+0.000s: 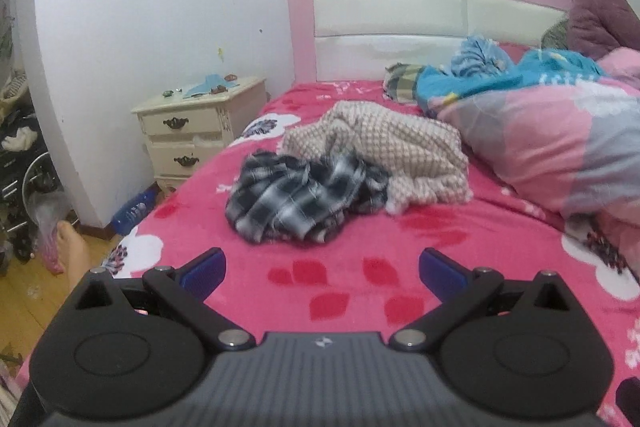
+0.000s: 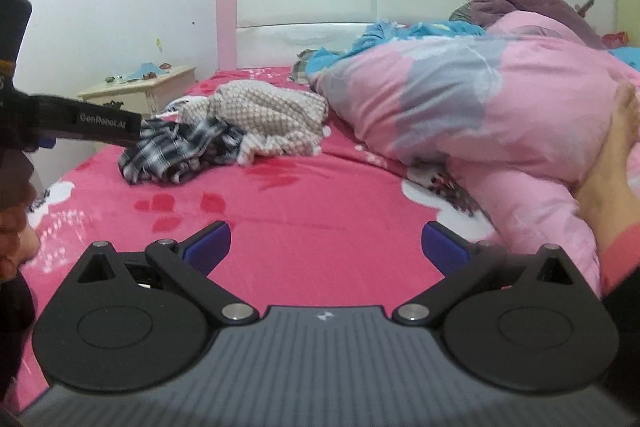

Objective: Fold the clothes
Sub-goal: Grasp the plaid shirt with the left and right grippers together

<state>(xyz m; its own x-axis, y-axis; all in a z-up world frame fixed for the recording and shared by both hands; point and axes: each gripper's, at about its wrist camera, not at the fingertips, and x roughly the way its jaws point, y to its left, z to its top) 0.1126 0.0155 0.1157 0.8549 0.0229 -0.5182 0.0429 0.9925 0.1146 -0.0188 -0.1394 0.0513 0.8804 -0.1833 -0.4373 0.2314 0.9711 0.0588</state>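
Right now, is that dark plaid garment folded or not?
Not folded: the plaid garment lies crumpled in a bunched heap on the bed.

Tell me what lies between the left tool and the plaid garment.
Only bare pink floral bedsheet separates the open left tool from the crumpled plaid garment; the left wrist view shows it plainly.

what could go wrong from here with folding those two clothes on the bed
1. The dark plaid garment lies crumpled against and partly overlapping the beige checked knit garment, so a grab may drag both.
2. The bulky pink and grey patchwork duvet crowds the pink floral bedsheet, leaving limited flat folding room.
3. Both the left hand-held gripper and right hand-held gripper are open and empty, well short of the pile.
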